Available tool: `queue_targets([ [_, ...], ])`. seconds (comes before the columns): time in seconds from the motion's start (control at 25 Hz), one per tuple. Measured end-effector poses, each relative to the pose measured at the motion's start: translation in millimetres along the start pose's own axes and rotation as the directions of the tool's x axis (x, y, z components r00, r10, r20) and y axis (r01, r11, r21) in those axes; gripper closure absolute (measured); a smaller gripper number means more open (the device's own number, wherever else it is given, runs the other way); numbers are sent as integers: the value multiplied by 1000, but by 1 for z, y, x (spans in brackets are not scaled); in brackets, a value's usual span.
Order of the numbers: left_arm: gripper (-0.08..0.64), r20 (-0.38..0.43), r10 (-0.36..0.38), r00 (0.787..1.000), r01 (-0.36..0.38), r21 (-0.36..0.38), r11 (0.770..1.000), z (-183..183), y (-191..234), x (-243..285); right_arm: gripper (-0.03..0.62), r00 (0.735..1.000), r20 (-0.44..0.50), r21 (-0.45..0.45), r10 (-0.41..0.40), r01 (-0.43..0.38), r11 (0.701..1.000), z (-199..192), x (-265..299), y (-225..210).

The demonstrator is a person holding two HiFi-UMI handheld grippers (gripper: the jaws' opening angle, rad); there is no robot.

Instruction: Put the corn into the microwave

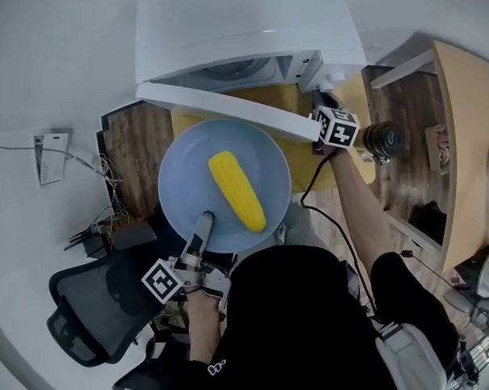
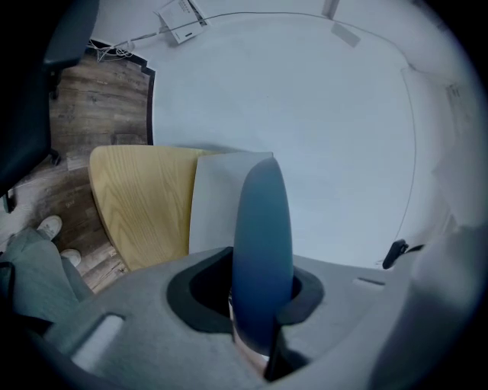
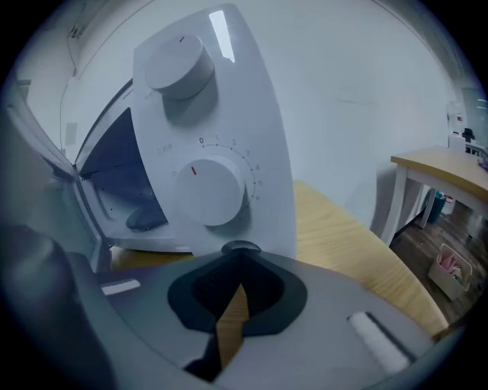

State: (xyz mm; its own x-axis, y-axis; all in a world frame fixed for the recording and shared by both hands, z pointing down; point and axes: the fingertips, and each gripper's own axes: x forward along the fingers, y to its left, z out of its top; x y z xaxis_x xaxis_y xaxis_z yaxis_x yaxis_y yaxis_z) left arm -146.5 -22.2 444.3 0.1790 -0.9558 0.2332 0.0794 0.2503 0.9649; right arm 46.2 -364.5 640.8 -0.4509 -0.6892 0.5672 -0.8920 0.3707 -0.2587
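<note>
A yellow corn cob (image 1: pixel 236 190) lies on a round light-blue plate (image 1: pixel 186 164) held in the air in front of the white microwave (image 1: pixel 245 28). My left gripper (image 1: pixel 204 228) is shut on the plate's near rim; in the left gripper view the plate (image 2: pixel 263 221) shows edge-on between the jaws. The microwave door (image 1: pixel 225 110) hangs open toward me, just beyond the plate. My right gripper (image 1: pixel 317 98) is shut and empty at the microwave's right front. In the right gripper view it (image 3: pixel 236 263) faces the control panel (image 3: pixel 229 99) with its two knobs; the open cavity (image 3: pixel 122 175) lies to the left.
The microwave stands on a light wooden table (image 3: pixel 343 244). A black cylinder (image 1: pixel 382 141) sits beside my right gripper. A second wooden desk (image 1: pixel 469 140) is at the right. A black office chair (image 1: pixel 96 310) and loose cables (image 1: pixel 100 221) are at the lower left.
</note>
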Motion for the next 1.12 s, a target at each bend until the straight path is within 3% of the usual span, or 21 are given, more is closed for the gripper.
queue_targets([
  [0.4,483,97,-21,995,20,13,1000,1,10,-51,586,999,13,19,43,-44,999,-4,-6,-1],
  [0.56,483,110,-49,993,48,13,999,-1,7,-57,586,982,63,87,178,-183,979,-6,-39,21],
  [0.64,483,115,-56,992,55,6,998,0,7,-59,586,946,114,88,303,-313,946,3,-65,49],
  [0.72,483,121,-54,991,54,5,999,1,10,-62,584,886,167,43,432,-444,895,20,-94,82],
  [0.84,483,120,-57,991,56,13,998,0,11,-66,584,786,184,-142,590,-573,807,46,-140,126],
  [0.92,483,119,-60,991,59,16,998,-2,11,-71,586,733,170,-220,658,-623,751,54,-164,143],
  [1.0,483,117,-64,991,63,16,998,-4,12,-75,586,700,135,-257,701,-658,707,54,-177,151],
  [1.12,483,115,-72,991,71,13,997,-8,12,-84,586,689,74,-297,721,-675,676,49,-183,158],
])
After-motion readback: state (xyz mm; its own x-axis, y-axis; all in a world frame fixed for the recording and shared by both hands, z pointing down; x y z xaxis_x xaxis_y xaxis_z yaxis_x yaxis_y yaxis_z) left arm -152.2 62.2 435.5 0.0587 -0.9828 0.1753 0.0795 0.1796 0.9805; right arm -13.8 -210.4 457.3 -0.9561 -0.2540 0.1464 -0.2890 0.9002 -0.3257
